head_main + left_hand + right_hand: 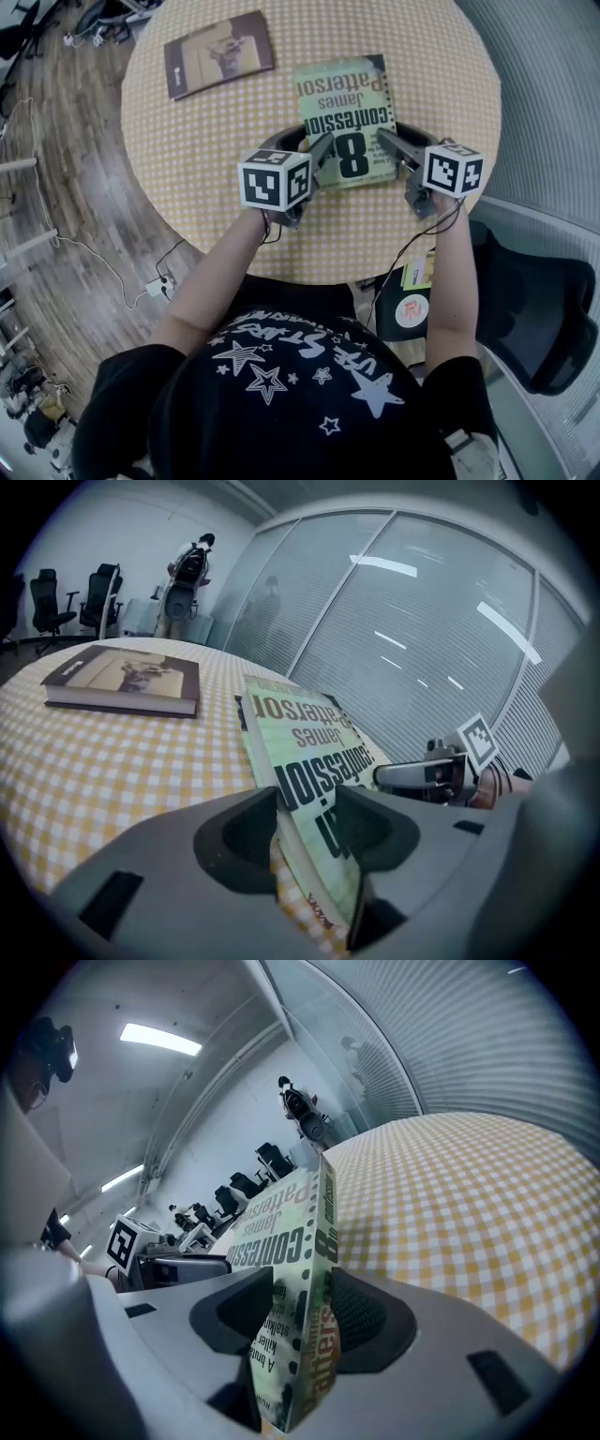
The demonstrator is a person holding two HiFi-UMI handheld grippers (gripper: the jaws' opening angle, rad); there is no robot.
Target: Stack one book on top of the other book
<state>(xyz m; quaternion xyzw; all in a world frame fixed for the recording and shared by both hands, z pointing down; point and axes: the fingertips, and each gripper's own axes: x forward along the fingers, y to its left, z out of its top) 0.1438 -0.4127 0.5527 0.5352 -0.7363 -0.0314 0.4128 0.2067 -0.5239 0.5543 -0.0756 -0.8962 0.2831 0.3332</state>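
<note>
A green paperback lies at the near middle of the round checked table, held from both sides. My left gripper is shut on its left edge; in the left gripper view the pads clamp the green paperback above and below, and its near edge is raised off the cloth. My right gripper is shut on the right edge, its pads squeezing the green paperback at the spine. A brown hardback lies flat at the far left of the table, apart from both grippers, and the left gripper view shows this brown hardback too.
A black office chair stands at my right, beside the table's near edge. Glass walls with blinds run behind the table. A person and several office chairs are far off across the room.
</note>
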